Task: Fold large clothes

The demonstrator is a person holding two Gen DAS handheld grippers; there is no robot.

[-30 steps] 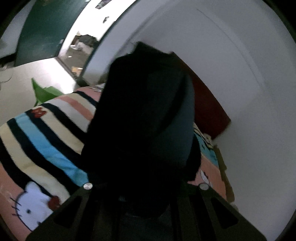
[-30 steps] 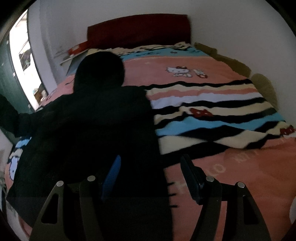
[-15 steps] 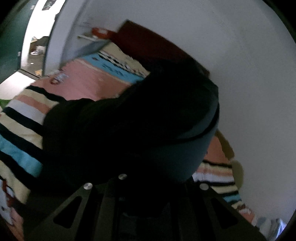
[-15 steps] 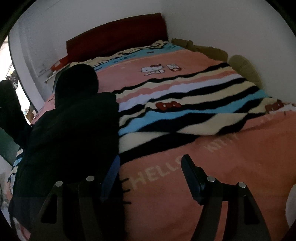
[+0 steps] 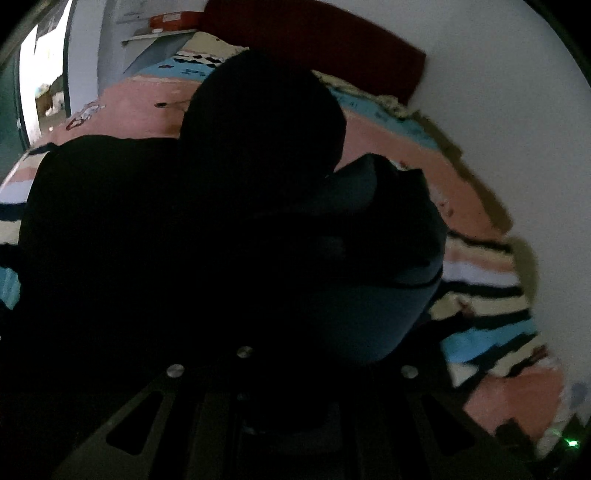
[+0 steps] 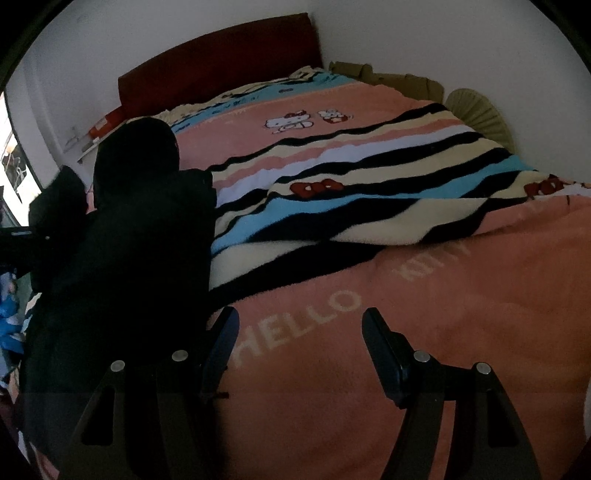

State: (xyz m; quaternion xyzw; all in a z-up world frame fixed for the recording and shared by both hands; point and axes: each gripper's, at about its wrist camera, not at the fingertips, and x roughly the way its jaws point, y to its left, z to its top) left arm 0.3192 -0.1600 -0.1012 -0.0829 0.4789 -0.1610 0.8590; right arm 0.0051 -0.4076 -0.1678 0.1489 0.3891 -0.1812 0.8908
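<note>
A large black hooded jacket [image 6: 140, 236] lies on the left side of the bed, hood [image 6: 136, 151] toward the headboard. In the left wrist view the jacket [image 5: 184, 229] fills the frame; a sleeve with a grey-blue lining [image 5: 369, 306] drapes over my left gripper [image 5: 288, 369], whose fingers are buried in the cloth and seem shut on it. My right gripper [image 6: 299, 332] is open and empty, low over the pink blanket just right of the jacket's hem.
The bed has a pink, black-striped Hello Kitty blanket [image 6: 369, 229] and a dark red headboard [image 6: 221, 62]. White walls run along the right side and behind. A shelf [image 5: 162, 35] and a doorway [image 5: 44, 81] are on the left.
My left gripper has swung the sleeve over from the bed's left edge toward the jacket's body. My right gripper has drifted right, off the jacket and over the bare blanket.
</note>
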